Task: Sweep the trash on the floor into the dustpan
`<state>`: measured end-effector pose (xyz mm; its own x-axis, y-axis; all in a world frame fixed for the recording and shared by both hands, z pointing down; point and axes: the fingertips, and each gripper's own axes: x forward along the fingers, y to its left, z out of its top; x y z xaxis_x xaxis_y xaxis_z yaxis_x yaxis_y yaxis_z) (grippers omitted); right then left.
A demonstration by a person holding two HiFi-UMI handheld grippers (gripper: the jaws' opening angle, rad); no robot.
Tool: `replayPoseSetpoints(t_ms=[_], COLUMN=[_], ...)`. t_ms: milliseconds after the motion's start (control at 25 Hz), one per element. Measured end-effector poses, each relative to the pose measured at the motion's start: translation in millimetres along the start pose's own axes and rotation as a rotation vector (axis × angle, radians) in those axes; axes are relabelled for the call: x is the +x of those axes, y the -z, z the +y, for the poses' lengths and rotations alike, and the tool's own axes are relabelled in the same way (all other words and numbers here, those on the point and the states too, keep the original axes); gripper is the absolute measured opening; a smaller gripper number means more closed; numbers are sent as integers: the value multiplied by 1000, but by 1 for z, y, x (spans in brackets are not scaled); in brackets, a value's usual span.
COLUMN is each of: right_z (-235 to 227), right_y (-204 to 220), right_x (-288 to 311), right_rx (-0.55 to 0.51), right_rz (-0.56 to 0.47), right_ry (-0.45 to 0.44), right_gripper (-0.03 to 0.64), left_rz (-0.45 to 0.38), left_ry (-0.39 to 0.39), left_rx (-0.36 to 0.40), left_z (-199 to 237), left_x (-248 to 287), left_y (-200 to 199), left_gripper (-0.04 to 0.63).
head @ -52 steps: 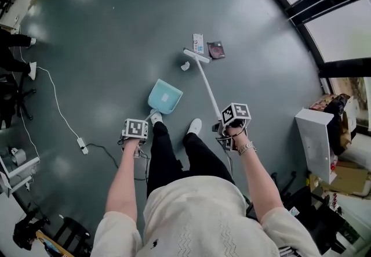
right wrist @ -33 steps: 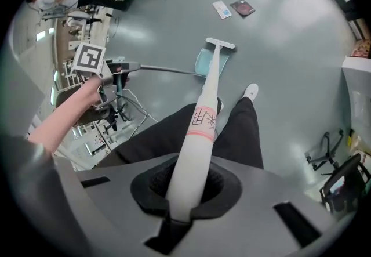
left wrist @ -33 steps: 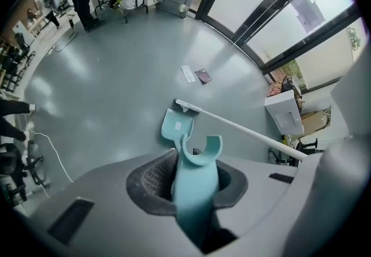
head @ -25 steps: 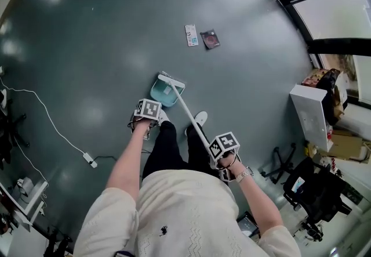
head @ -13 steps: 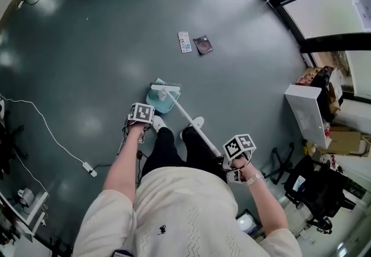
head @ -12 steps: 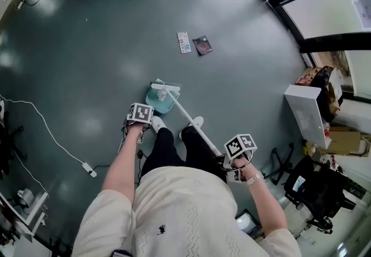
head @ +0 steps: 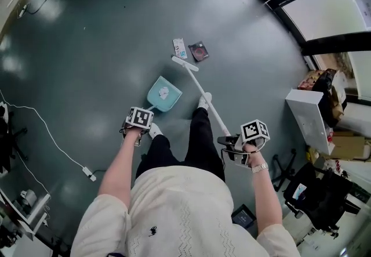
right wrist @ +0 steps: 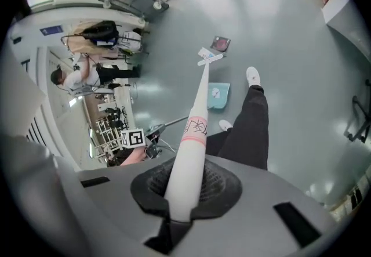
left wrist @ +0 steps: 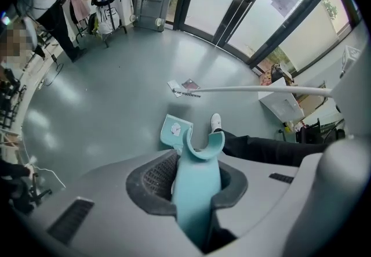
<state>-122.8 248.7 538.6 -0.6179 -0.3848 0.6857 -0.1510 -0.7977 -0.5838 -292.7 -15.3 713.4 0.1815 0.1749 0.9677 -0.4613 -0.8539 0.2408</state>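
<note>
A teal dustpan (head: 164,93) rests on the grey floor with a crumpled white paper (head: 164,92) inside it. My left gripper (head: 141,122) is shut on the dustpan's teal handle (left wrist: 196,189). My right gripper (head: 242,144) is shut on the white broom handle (right wrist: 193,151). The broom head (head: 184,63) sits beyond the dustpan, touching or right beside a white card (head: 180,49). A dark packet (head: 199,51) lies just right of the card. In the right gripper view the broom head (right wrist: 210,60) reaches the card (right wrist: 204,52) and the packet (right wrist: 220,44).
My legs and white shoes (head: 204,99) stand between the grippers. A white cabinet (head: 316,119) and office chairs (head: 307,192) are at the right. A cable with a power strip (head: 87,173) runs along the left floor. Glass doors (left wrist: 255,12) and people (left wrist: 55,0) are far off.
The broom head has swung from the dustpan's mouth out to the card and packet. The crumpled paper now lies in the dustpan. One foot has stepped forward.
</note>
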Motion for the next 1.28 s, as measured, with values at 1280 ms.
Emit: replayPoseSetpoints(t_ms=[1280], right_z=[-179], right_y=[-266], right_x=[-218], right_rx=[-432], right_rz=[520], right_ry=[461], right_gripper=[23], left_rz=[-3], left_ry=[-58], left_rx=[-457], left_z=[-223], left_x=[110], left_y=[-286], left_gripper=[92])
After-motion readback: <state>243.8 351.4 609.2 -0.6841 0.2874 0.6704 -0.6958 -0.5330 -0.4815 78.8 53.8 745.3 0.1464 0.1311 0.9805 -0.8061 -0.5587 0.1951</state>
